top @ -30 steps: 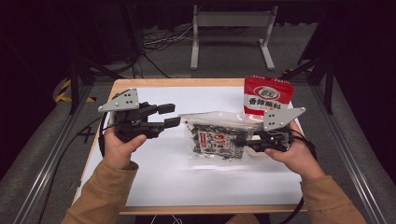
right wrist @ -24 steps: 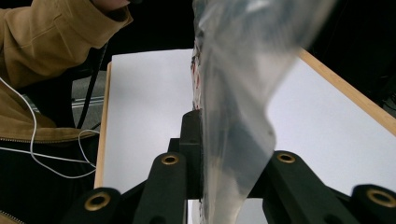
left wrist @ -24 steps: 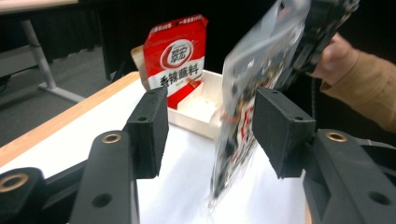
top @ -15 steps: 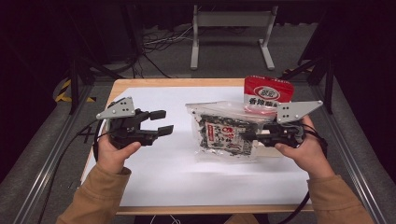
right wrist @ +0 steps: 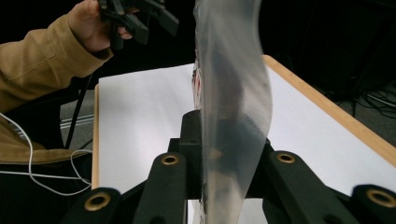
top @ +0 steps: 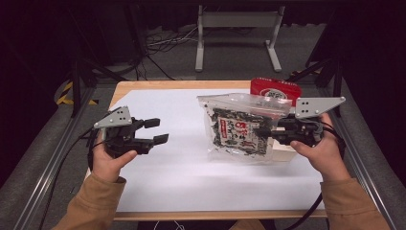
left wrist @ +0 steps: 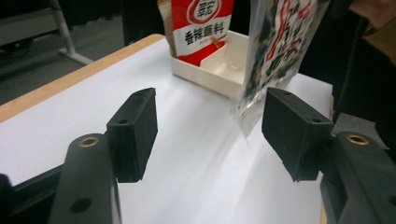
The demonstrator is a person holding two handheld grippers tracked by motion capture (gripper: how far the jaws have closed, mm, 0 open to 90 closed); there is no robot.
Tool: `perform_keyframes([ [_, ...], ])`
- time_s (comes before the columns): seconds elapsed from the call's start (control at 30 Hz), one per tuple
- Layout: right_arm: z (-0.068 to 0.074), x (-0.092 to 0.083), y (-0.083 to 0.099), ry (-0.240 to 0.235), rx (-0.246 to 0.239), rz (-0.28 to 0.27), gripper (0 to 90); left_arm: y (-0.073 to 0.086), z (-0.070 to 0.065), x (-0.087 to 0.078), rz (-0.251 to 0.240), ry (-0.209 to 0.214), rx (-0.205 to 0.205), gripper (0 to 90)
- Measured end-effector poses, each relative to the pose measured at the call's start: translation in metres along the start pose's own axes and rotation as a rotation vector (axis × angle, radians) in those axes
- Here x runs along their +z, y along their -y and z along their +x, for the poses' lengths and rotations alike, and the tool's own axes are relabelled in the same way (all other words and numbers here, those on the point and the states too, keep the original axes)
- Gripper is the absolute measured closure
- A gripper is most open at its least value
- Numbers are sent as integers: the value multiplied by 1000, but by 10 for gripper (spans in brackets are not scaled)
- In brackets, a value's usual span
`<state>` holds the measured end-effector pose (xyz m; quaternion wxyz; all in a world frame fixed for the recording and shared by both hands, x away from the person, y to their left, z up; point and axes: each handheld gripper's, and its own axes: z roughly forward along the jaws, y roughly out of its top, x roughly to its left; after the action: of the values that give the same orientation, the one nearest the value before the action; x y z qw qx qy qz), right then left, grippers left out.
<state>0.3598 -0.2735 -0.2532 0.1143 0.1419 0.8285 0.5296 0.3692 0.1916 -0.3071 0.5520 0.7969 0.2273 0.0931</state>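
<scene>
From above, the right gripper (top: 268, 134) is clamped on the edge of a clear bag (top: 242, 127) of dark snacks and holds it upright over the white box (top: 282, 152) that sits just beneath and in front of its jaws. Beyond the bag, at the far end of that box, a red packet (top: 276, 89) already stands. Well off to the other side, the left gripper (top: 155, 130) hangs over the white sheet (top: 182, 182) with nothing between its jaws, which have just been opening.

Along the left gripper (left wrist: 210, 133), both jaws stand apart and bare; the bag (left wrist: 275, 51) dangles just ahead of the jaw at the picture's right without touching it, and the box (left wrist: 219, 70) lies farther ahead, its near compartment free and the red packet (left wrist: 201, 28) upright in the far one.

Along the right gripper (right wrist: 224, 154), the jaws pinch the bag (right wrist: 231, 93) edge-on, its plastic rising straight up between them.

Judged from this, the red packet is stowed, the bag is lifted but not yet lowered in; setting it into the free compartment and letting go is left.
</scene>
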Motion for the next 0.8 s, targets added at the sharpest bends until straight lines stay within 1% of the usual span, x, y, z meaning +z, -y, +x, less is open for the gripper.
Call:
perform_keyframes([
  [0.03, 0, -1, -1, 5, 0, -4, 756, 2, 1, -1, 3, -3, 4, 366],
  [0.13, -1, -5, -3, 11, 3, -15, 756, 7, 4, -4, 2, -9, -10, 366],
  [0.17, -2, -6, -4, 14, 4, -17, 756, 8, 5, -5, 5, -17, -8, 365],
  [0.2, -2, -7, -5, 18, 5, -20, 756, 10, 5, -6, 5, -22, -17, 364],
  [0.27, -3, -10, -7, 28, 3, -25, 756, 13, 7, -8, 3, -41, -9, 362],
  [0.37, -4, -13, -8, 41, 4, -31, 756, 17, 10, -11, 7, -52, -26, 348],
  [0.5, -7, -19, -10, 61, 15, -40, 756, 23, 15, -13, 11, -68, -31, 347],
  [0.53, -8, -21, -10, 67, 21, -46, 756, 24, 15, -14, 15, -68, -40, 347],
  [0.57, -8, -22, -10, 74, 20, -48, 756, 25, 16, -14, 16, -73, -32, 346],
  [0.6, -9, -23, -11, 81, 21, -51, 756, 26, 16, -15, 17, -71, -43, 346],
  [0.63, -10, -24, -11, 89, 24, -54, 756, 27, 18, -15, 18, -78, -34, 345],
  [0.7, -11, -27, -12, 100, 21, -55, 756, 29, 19, -15, 16, -85, -40, 340],
  [0.8, -13, -29, -13, 112, 19, -54, 756, 32, 22, -15, 15, -93, -39, 340],
])
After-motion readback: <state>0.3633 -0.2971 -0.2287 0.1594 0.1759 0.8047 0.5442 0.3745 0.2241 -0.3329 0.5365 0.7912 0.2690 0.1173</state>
